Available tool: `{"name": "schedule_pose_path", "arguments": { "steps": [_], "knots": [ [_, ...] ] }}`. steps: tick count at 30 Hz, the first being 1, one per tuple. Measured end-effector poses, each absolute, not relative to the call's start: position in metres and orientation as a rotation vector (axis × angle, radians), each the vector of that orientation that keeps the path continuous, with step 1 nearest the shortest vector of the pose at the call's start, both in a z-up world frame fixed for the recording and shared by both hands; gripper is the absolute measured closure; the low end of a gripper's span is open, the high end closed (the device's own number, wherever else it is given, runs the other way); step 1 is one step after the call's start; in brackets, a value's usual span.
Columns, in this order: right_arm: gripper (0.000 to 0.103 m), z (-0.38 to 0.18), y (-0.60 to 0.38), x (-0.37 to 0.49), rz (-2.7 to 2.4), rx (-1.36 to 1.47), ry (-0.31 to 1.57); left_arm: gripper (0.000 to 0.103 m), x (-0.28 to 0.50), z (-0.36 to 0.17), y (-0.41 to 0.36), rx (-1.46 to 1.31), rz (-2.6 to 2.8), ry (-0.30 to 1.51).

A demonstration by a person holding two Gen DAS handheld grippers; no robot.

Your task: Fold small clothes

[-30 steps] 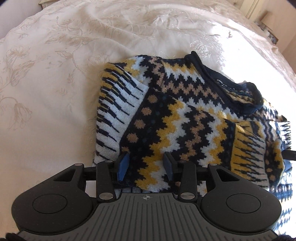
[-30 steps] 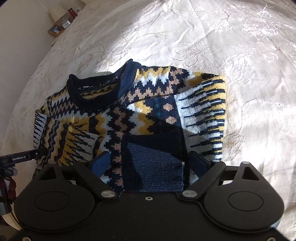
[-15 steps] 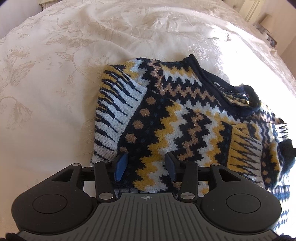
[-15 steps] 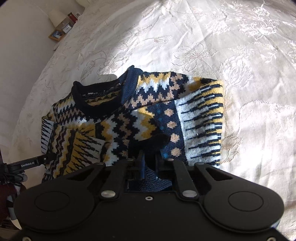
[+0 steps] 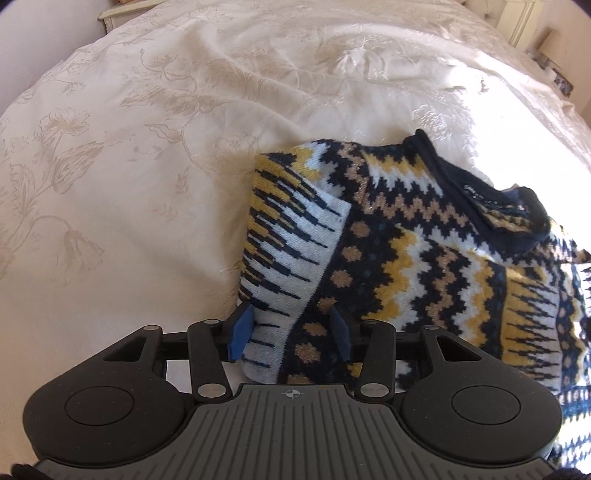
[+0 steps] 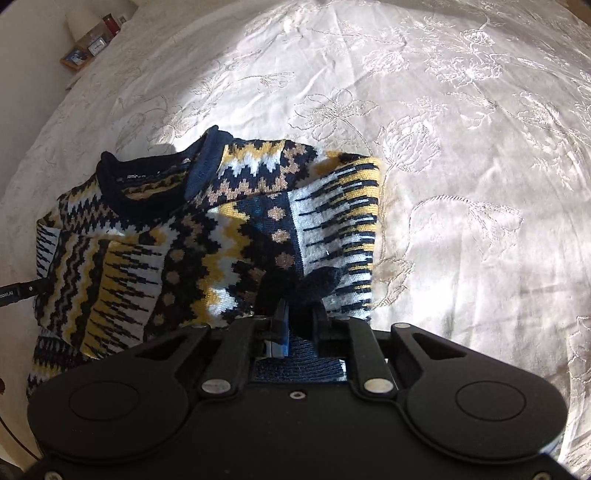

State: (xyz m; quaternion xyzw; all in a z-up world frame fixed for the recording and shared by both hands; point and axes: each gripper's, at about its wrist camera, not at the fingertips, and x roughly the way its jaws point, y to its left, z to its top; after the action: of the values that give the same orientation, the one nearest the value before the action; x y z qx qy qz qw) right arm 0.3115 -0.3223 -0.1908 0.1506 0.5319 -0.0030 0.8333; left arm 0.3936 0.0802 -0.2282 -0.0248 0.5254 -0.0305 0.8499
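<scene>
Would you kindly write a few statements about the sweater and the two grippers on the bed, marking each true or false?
1. The right gripper is shut on the sweater. True.
2. The left gripper is clamped shut. False: its jaws stand open around the sweater's edge.
3. The sweater lies on a plain grey bedspread. False: the bedspread is cream with a floral pattern.
4. The sweater's collar is dark navy. True.

A cream bedspread [image 5: 177, 155] with embroidered flowers and vines fills most of both views, lightly creased and sunlit. At the upper left of the right wrist view, a wooden shelf [image 6: 79, 55] holds a small framed picture [image 6: 75, 58], a little clock [image 6: 97, 45] and a dark red jar [image 6: 112, 24].
</scene>
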Motion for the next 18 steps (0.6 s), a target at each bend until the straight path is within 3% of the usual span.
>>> {"name": "schedule_pose_path", "arguments": {
  "steps": [3,5,10,18],
  "knots": [
    [0.073,-0.193,-0.326,0.310,-0.041,0.323,1.131,0.048,0.395,-0.235,0.095,-0.106,-0.038,1.132],
    [0.071,-0.192,-0.328,0.309,-0.063,0.313,1.131,0.048,0.393,-0.234,0.103,-0.148,-0.026,1.131],
    [0.047,-0.188,-0.334,0.305,-0.143,0.288,1.129,0.048,0.386,-0.228,0.105,-0.133,-0.020,1.114],
    [0.044,-0.175,-0.339,0.293,-0.174,0.298,1.095,0.049,0.368,-0.209,0.111,-0.151,0.007,1.074]
  ]
}}
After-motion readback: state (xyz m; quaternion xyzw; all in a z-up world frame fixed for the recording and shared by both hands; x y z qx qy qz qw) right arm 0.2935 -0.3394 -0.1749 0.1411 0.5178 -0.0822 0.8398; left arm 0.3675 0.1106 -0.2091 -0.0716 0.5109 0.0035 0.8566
